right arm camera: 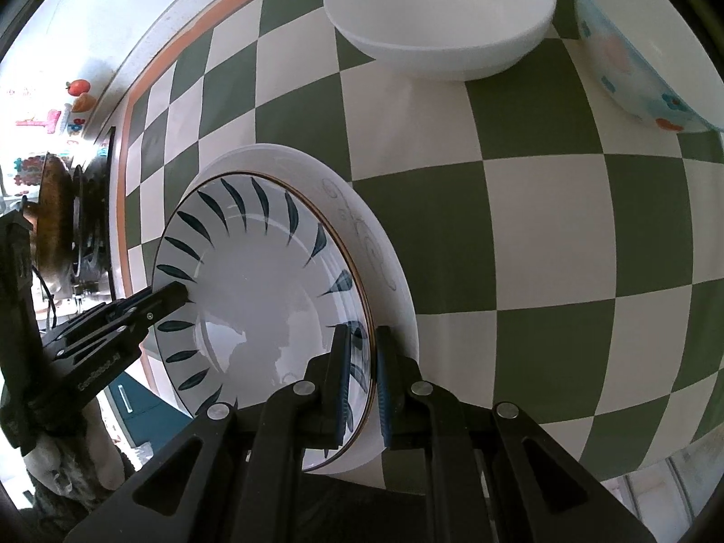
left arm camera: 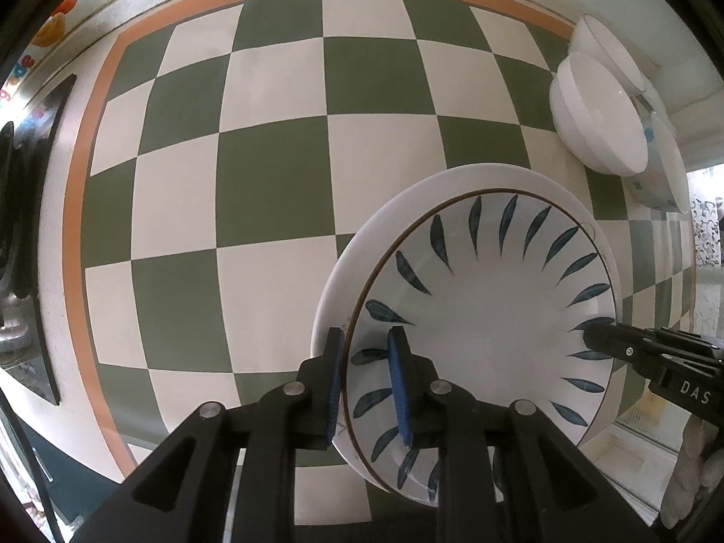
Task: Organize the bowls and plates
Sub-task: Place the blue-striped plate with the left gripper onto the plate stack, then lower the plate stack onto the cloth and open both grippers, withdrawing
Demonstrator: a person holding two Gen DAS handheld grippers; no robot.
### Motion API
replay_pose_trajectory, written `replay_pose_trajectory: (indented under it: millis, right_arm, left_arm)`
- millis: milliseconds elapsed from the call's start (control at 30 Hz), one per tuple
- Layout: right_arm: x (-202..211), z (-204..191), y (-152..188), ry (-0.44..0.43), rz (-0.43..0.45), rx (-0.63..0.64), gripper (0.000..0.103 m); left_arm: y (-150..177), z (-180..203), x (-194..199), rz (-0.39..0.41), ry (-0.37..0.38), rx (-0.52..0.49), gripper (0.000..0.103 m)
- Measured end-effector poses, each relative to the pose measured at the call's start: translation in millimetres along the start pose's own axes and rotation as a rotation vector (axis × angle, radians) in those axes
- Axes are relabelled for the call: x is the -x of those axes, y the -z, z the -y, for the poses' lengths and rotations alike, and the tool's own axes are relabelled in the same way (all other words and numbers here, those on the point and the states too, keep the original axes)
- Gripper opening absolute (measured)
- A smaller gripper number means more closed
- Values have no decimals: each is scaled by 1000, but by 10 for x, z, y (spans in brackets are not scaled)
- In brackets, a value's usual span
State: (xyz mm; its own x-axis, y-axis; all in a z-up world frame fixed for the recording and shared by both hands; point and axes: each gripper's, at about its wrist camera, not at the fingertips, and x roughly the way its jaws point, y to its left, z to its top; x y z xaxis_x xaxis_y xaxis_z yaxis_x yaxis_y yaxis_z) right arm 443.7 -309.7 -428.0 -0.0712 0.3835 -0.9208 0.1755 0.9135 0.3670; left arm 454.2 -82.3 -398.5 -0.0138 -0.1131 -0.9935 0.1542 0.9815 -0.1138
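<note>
We found the leaf-patterned plate (left arm camera: 488, 316) lying on top of a larger white plate (left arm camera: 375, 244), both on the green-and-white checked tablecloth (left arm camera: 271, 172). The left gripper (left arm camera: 365, 387) was at the near rim of the patterned plate, one blue pad (left arm camera: 398, 389) inside the rim and the other outside it; a gap showed between the inner pad and the rim, so we recorded its jaws as parted around the rim rather than pressing it. The right gripper (right arm camera: 361, 384) straddled the opposite rim of the same plate in like fashion, its fingers standing either side of the edge; we could not tell whether its pads were actually pressing the plate. In the right wrist view the white plate's outer border (right arm camera: 384, 267) carried a faint scroll pattern. A plain white bowl (right arm camera: 441, 13) stood farther along the cloth, with a floral-printed bowl (right arm camera: 647, 59) just beside it. In the left wrist view another white bowl (left arm camera: 606, 52) sat behind the plain one. A dark stove with a pan (right arm camera: 54, 217) stood off the cloth's orange-bordered edge.
</note>
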Motion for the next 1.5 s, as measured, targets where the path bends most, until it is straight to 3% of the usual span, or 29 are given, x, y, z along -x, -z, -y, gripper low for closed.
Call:
replay_pose_trajectory:
  millis: [600,833,1033,1267,1367,1500]
  right_arm:
    - [40,-154,68,74,29,24,18]
    - [133,-242,85,111,47,90,20]
    - [320,-364,277,120,76,152,21]
    - [774,-575,702,118,173,191,22]
    - [1025,-663,903,124,234,194,30]
    - [1367,-797,1194,131,316,190,45]
  left_arm:
    - [75,7,3,1,-22,63,20]
    - [210,8,196,35,-45,109,20]
    - [411,100,511,104,-71,126,20]
    - [686,216,1041,223,-67,103,20]
    - [817,259,1300,278,-69,83,22]
    - [1021,260,1644,348,-66,63,39]
